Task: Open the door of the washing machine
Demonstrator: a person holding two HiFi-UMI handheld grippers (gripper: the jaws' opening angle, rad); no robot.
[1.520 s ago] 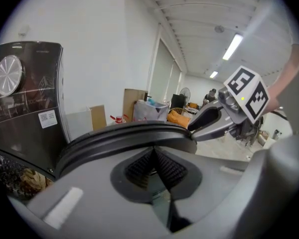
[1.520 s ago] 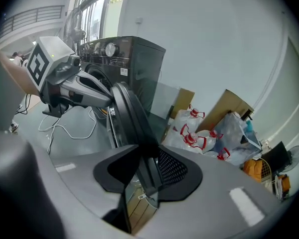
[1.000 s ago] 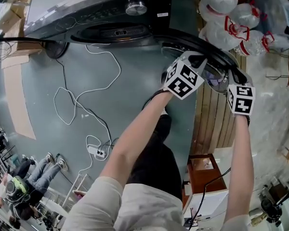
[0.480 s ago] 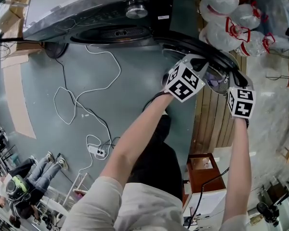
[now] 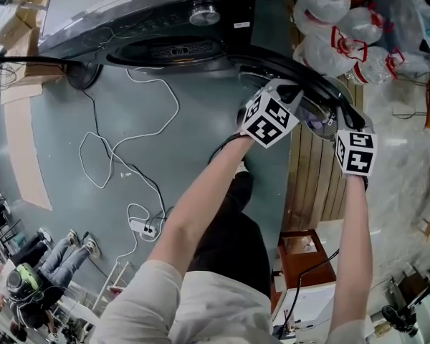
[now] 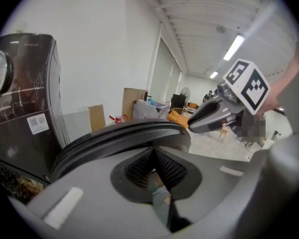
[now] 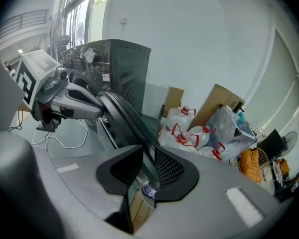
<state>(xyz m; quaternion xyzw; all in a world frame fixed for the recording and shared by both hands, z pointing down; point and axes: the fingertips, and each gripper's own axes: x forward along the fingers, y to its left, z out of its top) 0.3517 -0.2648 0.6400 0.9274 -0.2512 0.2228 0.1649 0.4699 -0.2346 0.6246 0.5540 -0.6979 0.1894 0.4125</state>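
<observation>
The dark washing machine [image 5: 150,13] stands at the top of the head view, its round door [image 5: 294,67] swung out to the right. My left gripper [image 5: 295,95] is at the inner side of the door rim; its pads [image 6: 162,176] are pressed together with nothing between them, and the rim [image 6: 119,133] curves just beyond them. My right gripper [image 5: 347,120] is at the door's outer end. In the right gripper view the door's edge [image 7: 124,118] runs down between the pads [image 7: 167,168], which are shut on it.
A white cable [image 5: 107,149] loops across the grey floor to a power strip [image 5: 145,226]. Bagged water bottles [image 5: 337,27] lie right of the machine, wooden planks [image 5: 315,185] under the door. People [image 5: 29,271] sit at the lower left.
</observation>
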